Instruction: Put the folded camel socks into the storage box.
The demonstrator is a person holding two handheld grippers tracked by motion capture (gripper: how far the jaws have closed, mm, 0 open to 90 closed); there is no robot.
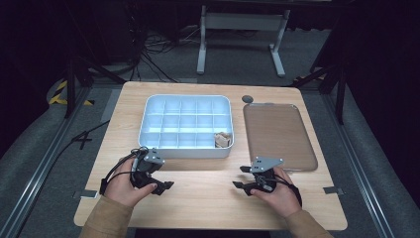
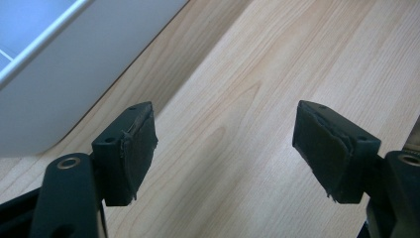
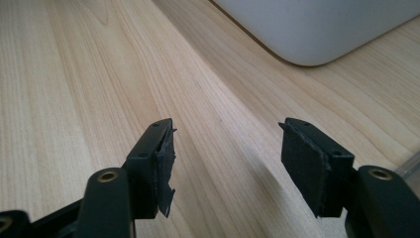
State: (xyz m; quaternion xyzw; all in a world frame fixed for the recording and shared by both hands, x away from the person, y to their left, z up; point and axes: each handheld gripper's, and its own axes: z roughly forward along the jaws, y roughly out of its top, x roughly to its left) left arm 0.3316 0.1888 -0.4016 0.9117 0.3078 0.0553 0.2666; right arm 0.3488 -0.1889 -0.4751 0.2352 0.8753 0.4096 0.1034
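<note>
Left gripper point(image 1: 157, 174) and right gripper point(image 1: 244, 177): fingers wide open, holding nothing, above bare table point(image 1: 208, 198). White compartment tray point(image 1: 185, 124) cut off at upper frame in both gripper views.

Bin point(image 1: 186, 126) item point(image 1: 223, 139) too small

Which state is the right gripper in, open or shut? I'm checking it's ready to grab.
Open: the right gripper shows bare wooden table between its spread jaws, holding nothing.

no readable text, labels or signs
</note>
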